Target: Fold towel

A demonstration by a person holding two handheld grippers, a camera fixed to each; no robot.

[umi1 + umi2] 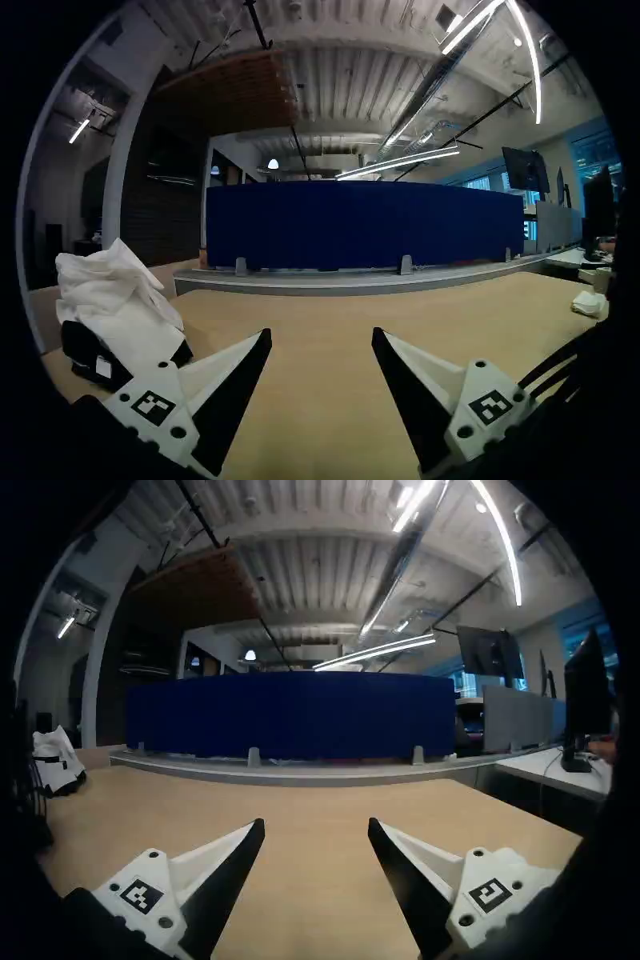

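The left gripper (320, 332) has wedge-shaped white plastic fingers (232, 376) with matte black inner faces. Each finger carries a square black-and-white marker near its root. The fingers stand wide apart with nothing between them, low over a smooth, pale wood-grain worktop (336, 400).

The towel (120, 296) is soft, white and crumpled into a loose, peaked heap. In the left gripper view it lies to the left of the left finger, a little beyond its tip and apart from it. It sits on a black base (88, 352) that bears a small white tag. Far off to the right of the right finger, near the worktop's edge, lies a small white folded item (590, 302); what it is cannot be told.

The right gripper (314, 822) has the same white fingers (224, 864) with black faces, also spread open and holding nothing. In the right gripper view the towel (54, 764) shows small, well away to the left of the left finger.

Beyond the fingertips in both views, a long blue fabric partition (360, 224) on grey feet lines the worktop's far edge.
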